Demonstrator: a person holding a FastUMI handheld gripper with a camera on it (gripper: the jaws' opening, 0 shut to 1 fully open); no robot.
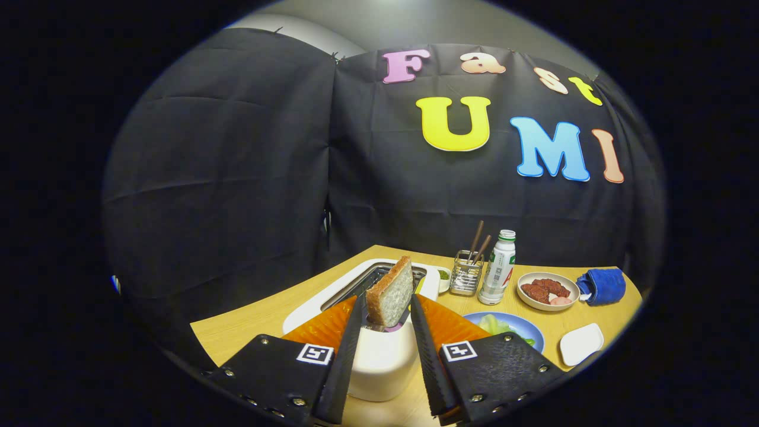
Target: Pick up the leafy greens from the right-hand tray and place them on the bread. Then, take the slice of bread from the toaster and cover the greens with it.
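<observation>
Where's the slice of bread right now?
In the gripper view, the slice of bread stands between the claw's fingers, above the white toaster.

A bottle (498, 267), utensil holder (466, 274), meat bowl (547, 291) and blue cloth (603, 286) stand on the table (255, 323).

This is a staged recording booth dressed as a breakfast corner, not a lived-in kitchen. Black cloth wall (237, 178) hangs in creased panels behind the table, pinned along its top, with a plain grey wall above it at twelve o'clock. A light wooden table (237, 332) carries kitchen props: a white toaster (379, 356) at six o'clock, a wire holder of chopsticks (466, 276) and a small bottle (498, 267) at about five o'clock, and farther toward four o'clock a bowl of meat (547, 290), a rolled blue cloth (603, 286), a blue plate (522, 326) and a small white dish (581, 344).
</observation>
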